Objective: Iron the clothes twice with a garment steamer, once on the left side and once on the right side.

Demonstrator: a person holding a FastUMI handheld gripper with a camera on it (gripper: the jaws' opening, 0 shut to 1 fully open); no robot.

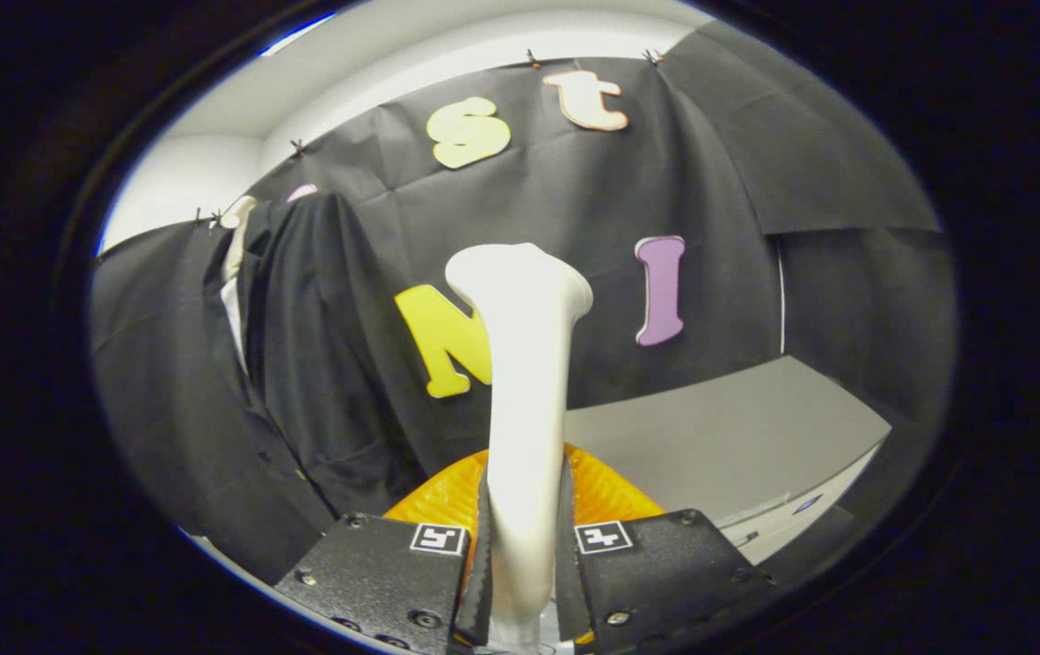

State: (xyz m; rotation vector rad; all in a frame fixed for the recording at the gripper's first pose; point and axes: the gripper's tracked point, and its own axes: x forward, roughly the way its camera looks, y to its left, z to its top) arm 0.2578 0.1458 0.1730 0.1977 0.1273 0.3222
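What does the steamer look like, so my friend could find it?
Start at the black clothes hanging on the booth's wall. Just beside them, the tool is shut on the garment steamer, both fingers pressing its handle. It is the one tall white thing, widening at its top, with an orange part below.

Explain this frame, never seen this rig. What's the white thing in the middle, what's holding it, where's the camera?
There is no robot arm here: a person carries a handheld tool with two tongs, and the camera rides on that tool, looking forward along them. That is why the picture is round and bent, a fisheye look.

The tongs stand to either side of the white handle of a garment steamer and are shut on it; the handle rises straight ahead and flares at the top. An orange ribbed part sits low behind the handle, probably the steamer's base.

To the left hangs a dark garment on a pale hanger, apart from the steamer. To the right is a grey tabletop. Black cloth forms the booth's wall.
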